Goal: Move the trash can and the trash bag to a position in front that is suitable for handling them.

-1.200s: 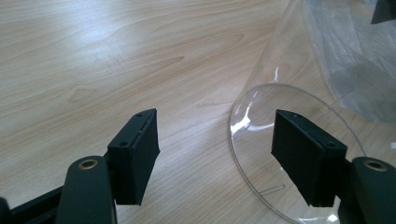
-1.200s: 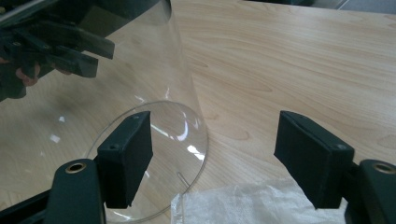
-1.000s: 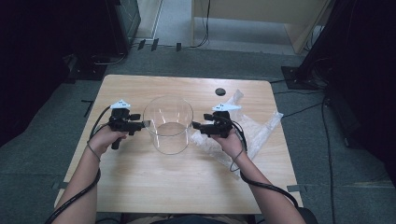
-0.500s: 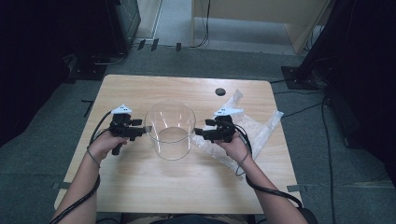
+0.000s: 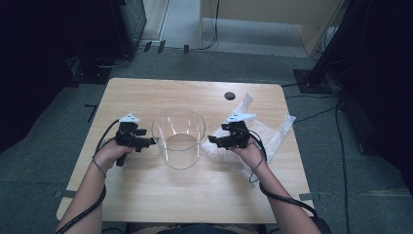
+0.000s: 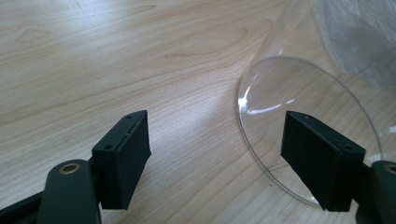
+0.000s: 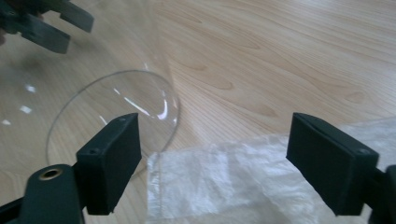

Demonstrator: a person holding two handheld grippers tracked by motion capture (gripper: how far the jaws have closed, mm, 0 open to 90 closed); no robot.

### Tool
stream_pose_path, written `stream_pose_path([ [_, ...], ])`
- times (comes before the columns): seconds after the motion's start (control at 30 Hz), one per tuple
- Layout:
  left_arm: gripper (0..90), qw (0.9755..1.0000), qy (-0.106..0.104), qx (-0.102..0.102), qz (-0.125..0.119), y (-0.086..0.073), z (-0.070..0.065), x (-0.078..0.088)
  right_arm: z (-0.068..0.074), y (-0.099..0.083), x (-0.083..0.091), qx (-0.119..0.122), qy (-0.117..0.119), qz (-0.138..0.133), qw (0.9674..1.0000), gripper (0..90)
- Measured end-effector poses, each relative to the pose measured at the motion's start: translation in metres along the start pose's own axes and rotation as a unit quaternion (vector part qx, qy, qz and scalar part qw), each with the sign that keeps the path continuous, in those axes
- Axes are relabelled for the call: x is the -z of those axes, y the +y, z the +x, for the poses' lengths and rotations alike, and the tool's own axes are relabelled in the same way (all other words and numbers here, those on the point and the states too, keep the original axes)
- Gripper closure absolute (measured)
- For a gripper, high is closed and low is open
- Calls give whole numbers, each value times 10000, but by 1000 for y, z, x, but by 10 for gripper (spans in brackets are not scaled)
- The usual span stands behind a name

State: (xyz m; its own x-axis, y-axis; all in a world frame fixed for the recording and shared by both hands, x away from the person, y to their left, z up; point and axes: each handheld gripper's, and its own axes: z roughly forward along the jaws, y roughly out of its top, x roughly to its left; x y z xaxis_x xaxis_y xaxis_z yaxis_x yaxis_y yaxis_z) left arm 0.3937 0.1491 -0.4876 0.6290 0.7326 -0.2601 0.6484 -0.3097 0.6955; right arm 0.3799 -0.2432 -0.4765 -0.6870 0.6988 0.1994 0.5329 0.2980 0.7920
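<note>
The big clear jar (image 5: 178, 137) stands upright on the table (image 5: 146, 195), right between the two grippers. The left gripper (image 5: 148, 142) sits just beside one side of the jar, and the right gripper (image 5: 213, 140) sits just beside the other side. Both have just been opening, and both are spread wide now with nothing pinched between the jaws. So this looks like the letting-go step: the jar is set down and stands on its own. A crinkly plastic bag (image 5: 272, 134) lies flat under and behind the right gripper, touching the foot of the jar. The next move is probably to pick up that bag. The right gripper would need to dip down and pinch its thin edge without bumping the jar.
</note>
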Motion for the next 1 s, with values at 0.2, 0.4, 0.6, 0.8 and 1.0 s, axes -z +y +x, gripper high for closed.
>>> stream_pose_path([
  [0.2,232,9999,-38,-147,32,-2,0,0,-11,-3,2,-79,-70,105,9999,140],
  [0.4,232,9998,-14,-191,6,0,-1,0,-21,-5,7,-109,-117,237,9996,141],
  [0.6,232,9998,12,-189,11,0,-1,1,-30,-10,13,4,-111,310,9995,141],
  [0.8,232,9998,45,-206,44,-1,0,1,-46,-9,26,-144,-245,206,9994,145],
  [1.0,232,9997,40,-220,68,-1,0,1,-63,-14,38,-337,-477,121,9982,145],
])
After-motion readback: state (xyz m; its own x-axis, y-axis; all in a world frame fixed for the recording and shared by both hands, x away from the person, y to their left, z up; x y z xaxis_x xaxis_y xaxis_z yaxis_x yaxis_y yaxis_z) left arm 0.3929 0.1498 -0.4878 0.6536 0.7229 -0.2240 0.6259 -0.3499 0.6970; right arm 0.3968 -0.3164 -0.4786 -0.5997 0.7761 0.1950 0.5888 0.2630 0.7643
